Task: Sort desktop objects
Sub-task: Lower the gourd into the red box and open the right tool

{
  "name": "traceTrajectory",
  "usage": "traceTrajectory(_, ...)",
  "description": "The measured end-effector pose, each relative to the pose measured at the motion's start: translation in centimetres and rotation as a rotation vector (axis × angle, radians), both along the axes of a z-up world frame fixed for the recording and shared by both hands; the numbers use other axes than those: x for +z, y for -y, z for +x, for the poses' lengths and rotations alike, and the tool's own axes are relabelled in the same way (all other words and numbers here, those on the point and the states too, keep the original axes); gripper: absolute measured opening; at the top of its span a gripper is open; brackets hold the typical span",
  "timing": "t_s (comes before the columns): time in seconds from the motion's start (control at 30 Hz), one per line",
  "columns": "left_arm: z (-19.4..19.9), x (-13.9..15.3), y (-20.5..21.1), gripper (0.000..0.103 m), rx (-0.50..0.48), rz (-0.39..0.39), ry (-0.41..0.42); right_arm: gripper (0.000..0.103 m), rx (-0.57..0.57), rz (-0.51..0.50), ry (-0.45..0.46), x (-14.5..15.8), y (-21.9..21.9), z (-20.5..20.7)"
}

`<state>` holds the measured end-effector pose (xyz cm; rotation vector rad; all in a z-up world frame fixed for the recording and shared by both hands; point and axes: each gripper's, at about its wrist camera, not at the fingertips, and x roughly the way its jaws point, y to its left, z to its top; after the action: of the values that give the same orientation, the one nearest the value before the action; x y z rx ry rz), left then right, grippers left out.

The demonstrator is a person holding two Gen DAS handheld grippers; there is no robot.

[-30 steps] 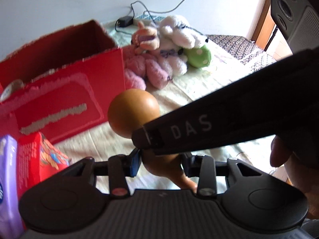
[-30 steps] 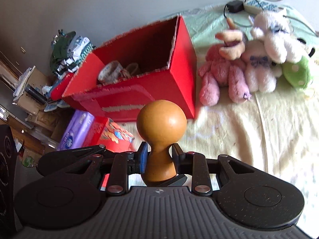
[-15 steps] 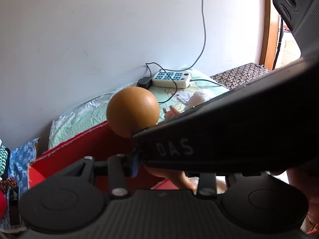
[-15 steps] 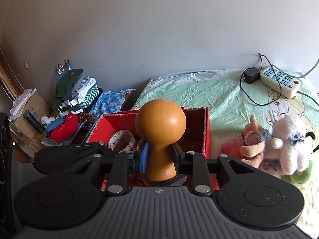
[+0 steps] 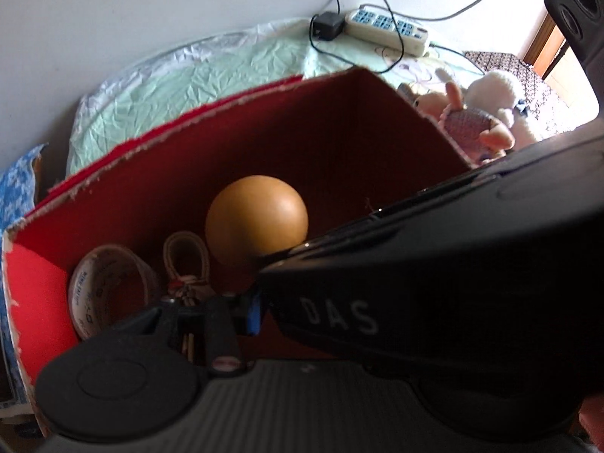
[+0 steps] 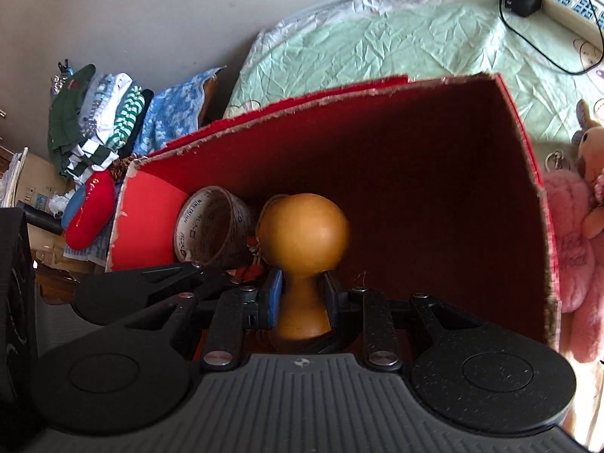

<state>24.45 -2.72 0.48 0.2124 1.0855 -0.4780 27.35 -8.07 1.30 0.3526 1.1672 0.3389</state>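
Gripping gourd [image 6: 304, 234], apparently over box [image 6: 521, 139].

Matte black right hand-held gripper [image 6: 301, 296], ribbed grey base, round side discs, silver screws, blue finger pad [image 6: 275, 294], white "DAS" lettering on its side

Both wrist views look down and forward into the open red cardboard box [image 6: 434, 188] from close above its near rim. The right wrist view faces the box squarely — tape roll [image 6: 211, 226] at 10 o'clock, pink plush toy [image 6: 566, 249] at 3 o'clock, power strip [image 6: 573, 3] at 1 o'clock. The left wrist view sits just beside it, its 4 o'clock half blocked by a black body marked DAS [image 5: 472, 283]. Shared: box [image 5: 339, 151], tape roll [image 5: 109, 290], power strip [image 5: 389, 28] — and the green sheet [image 5: 196, 83].
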Motion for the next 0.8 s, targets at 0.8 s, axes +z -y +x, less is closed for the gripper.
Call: traceTrajectory(0.8,2.7,-1.2,-8.9,0.06,0.022,-0.024,-0.039,0.027,0.012,0.003,-0.11,-1.5,-2.4,0.2)
